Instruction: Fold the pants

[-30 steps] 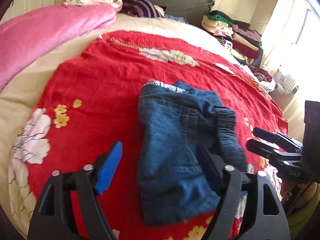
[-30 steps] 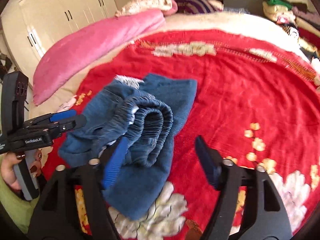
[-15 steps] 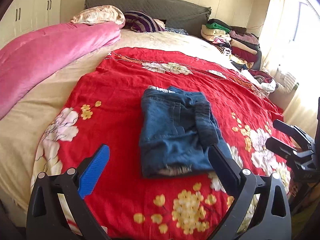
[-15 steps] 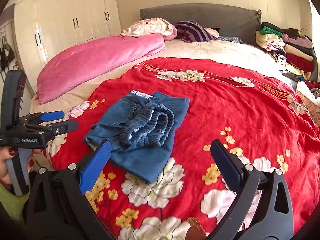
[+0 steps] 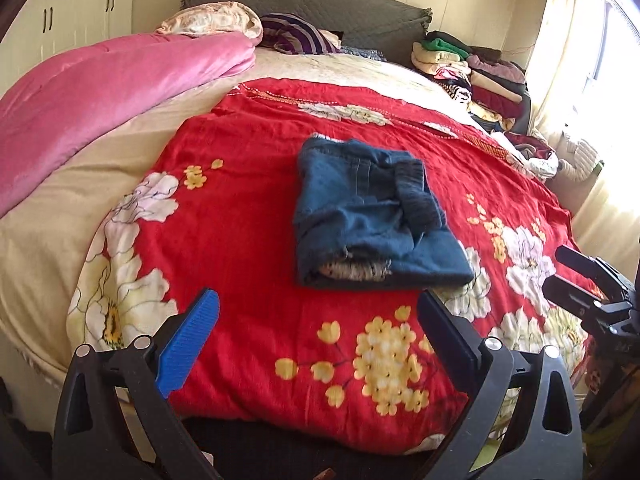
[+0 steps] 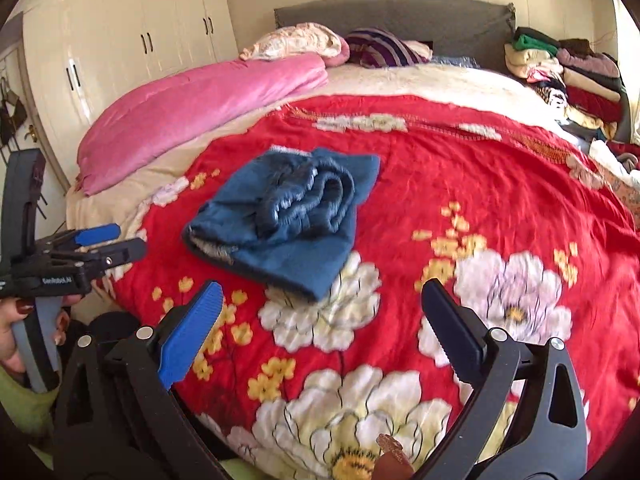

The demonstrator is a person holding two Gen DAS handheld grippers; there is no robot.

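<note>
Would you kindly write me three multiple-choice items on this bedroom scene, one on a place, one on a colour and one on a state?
1. Where does the folded blue denim pants bundle lie?
A. on the red flowered bedspread
B. on the pink quilt
C. on the stack of folded clothes by the window

2. What colour is the ribbed pad on one finger of the left tool?
A. green
B. blue
C. white

3. How does the right tool stand?
A. shut on the pants
B. shut on the bedspread
C. open, holding nothing

Answers: 1 A, red cloth shows all round the bundle; 2 B, the pad is bright blue against the black frame; 3 C, its fingers are spread wide with only bedspread seen between them.
</note>
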